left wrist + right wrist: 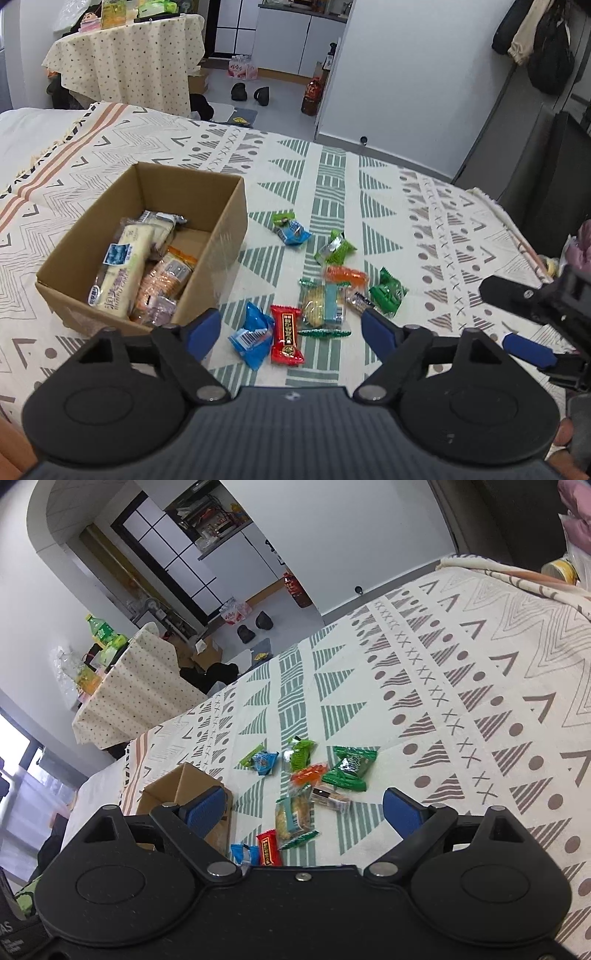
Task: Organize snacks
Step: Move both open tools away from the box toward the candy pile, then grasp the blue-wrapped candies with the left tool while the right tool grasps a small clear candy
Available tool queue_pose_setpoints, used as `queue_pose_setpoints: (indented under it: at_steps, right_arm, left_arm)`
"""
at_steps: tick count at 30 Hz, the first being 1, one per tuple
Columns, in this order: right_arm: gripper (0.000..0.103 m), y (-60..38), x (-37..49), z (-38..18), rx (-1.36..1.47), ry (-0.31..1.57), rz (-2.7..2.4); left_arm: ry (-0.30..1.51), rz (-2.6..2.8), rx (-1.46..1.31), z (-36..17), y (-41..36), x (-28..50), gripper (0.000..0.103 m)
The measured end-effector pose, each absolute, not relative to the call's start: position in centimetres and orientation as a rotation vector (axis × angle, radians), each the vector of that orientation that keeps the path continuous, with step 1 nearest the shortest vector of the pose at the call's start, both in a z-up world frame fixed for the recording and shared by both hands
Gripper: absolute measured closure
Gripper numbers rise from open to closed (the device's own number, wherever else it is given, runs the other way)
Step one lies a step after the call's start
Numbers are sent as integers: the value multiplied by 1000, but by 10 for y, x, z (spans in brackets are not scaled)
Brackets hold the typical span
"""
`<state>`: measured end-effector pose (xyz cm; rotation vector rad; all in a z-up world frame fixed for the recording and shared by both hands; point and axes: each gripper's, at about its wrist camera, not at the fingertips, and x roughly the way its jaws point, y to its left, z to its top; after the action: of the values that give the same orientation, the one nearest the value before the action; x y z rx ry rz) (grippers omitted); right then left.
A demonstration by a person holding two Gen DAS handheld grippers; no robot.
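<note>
Left wrist view: left gripper (291,325) hovers over the cloth (369,192), jaws spread wide, nothing between them. Box (229,221) sits left of centre on the cloth, open top, already holding a few packs: a long white one (122,266), an orange one (166,280) beside it, another at the back. Loose snacks lie scattered just right of the box: blue pack (251,338) touching red pack (286,334) nearest the fingers, cracker pack (323,302) next to them, orange candy (345,277), dark green pack (386,291), lime pack (336,249), and a small blue/green pair (290,229) farthest out. Right gripper shows at the right edge, one blue pad (528,347) visible; jaw state not readable from here. Right wrist view: right gripper (304,808) tilted, above the same pile, fingers wide apart and empty. Box corner (181,786) sits behind the left pad (205,808). Cracker pack (293,818) lies between the fingers, red pack (267,849) and blue pack (242,853) close to the gripper body, dark green pack (349,768) and lime pack (301,753) further out. Side table (136,686) with bottles in background.
</note>
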<state>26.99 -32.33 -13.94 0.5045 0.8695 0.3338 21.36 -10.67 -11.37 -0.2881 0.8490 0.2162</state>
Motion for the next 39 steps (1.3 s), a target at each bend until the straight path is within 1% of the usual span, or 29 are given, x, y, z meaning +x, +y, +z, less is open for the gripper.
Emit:
queue_pose_setpoints:
  at_steps: [4, 9, 13, 20, 22, 23, 26, 32, 39]
  right_arm:
    - [11, -329, 271, -143, 519, 872, 344]
    - [12, -333, 273, -147, 540, 882, 349]
    - [15, -334, 276, -150, 560, 888, 353]
    - [19, -329, 284, -159, 556, 918, 357]
    - [20, -326, 286, -161, 548, 926, 357]
    - [20, -325, 286, -163, 544, 927, 358]
    - [20, -321, 290, -167, 534, 941, 352]
    - [27, -314, 301, -180, 526, 973, 337]
    - [28, -302, 313, -196, 513, 998, 328]
  left_arm:
    - [861, 234, -299, -121, -108, 216, 34]
    - [876, 255, -300, -130, -109, 220, 42]
    - [882, 250, -290, -135, -113, 224, 48]
    - [907, 237, -276, -153, -120, 236, 53]
    - [911, 256, -270, -160, -120, 240, 60]
    - [911, 269, -270, -163, -119, 242, 61]
    - [909, 291, -267, -170, -116, 246, 64]
    - [912, 333, -256, -185, -107, 251, 67]
    - [924, 349, -270, -205, -99, 257, 68]
